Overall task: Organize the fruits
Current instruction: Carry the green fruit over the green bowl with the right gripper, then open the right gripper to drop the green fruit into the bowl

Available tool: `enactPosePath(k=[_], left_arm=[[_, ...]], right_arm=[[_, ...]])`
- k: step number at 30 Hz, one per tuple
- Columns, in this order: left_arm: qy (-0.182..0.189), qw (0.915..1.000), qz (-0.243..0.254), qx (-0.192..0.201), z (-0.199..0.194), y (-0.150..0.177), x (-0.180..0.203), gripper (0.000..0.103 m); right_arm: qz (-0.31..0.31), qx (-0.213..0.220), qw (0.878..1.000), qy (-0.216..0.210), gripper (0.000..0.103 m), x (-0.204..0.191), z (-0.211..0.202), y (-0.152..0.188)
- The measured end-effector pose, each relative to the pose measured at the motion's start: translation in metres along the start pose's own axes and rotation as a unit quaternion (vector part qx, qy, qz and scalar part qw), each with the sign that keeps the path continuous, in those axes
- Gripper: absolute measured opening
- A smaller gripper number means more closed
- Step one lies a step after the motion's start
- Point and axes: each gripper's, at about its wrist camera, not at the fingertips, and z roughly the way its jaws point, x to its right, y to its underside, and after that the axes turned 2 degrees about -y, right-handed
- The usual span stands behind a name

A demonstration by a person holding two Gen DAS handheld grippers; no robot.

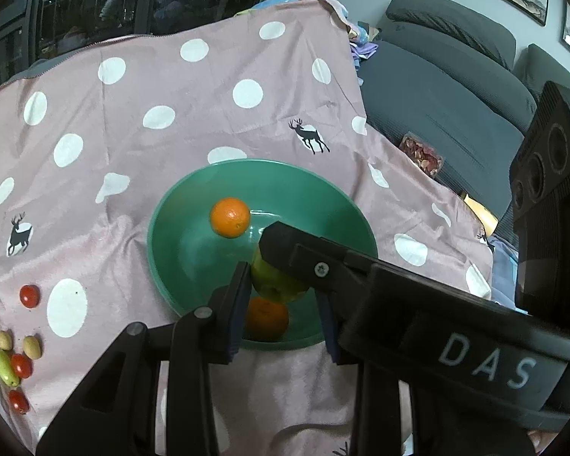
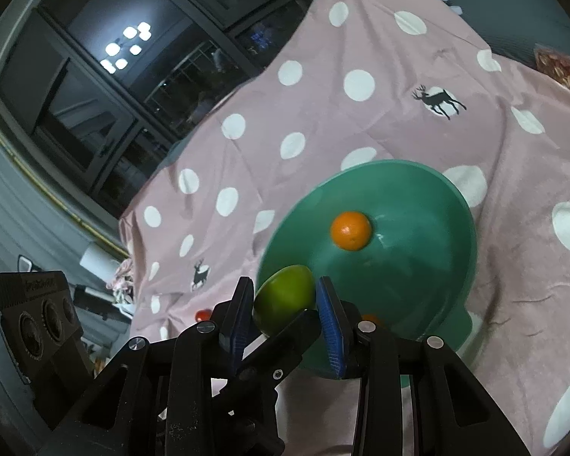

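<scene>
The lime (image 2: pixel 284 304) is pinched between the right gripper (image 2: pixel 285 313) pads, over the bowl (image 1: pixel 163 235) rim. It should be lowered clear of both oranges (image 1: pixel 230 217) before release. The left gripper's (image 1: pixel 281 315) state cannot be told.

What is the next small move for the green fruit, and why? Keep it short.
Probably carry the right tool a little forward and lower. Its green fruit hangs over the near rim of the green bowl, not yet down beside the orange.
</scene>
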Motion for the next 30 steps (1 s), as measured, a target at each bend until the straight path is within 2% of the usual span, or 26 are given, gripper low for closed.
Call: enactPosePath(k=[30], left_arm=[[0.047, 0.9971, -0.021, -0.055, 0.046, 0.0, 0.0, 0.033]], right_arm=[[0.054, -0.02, 0.996, 0.071, 0.039, 0.031, 0.018, -0.003]])
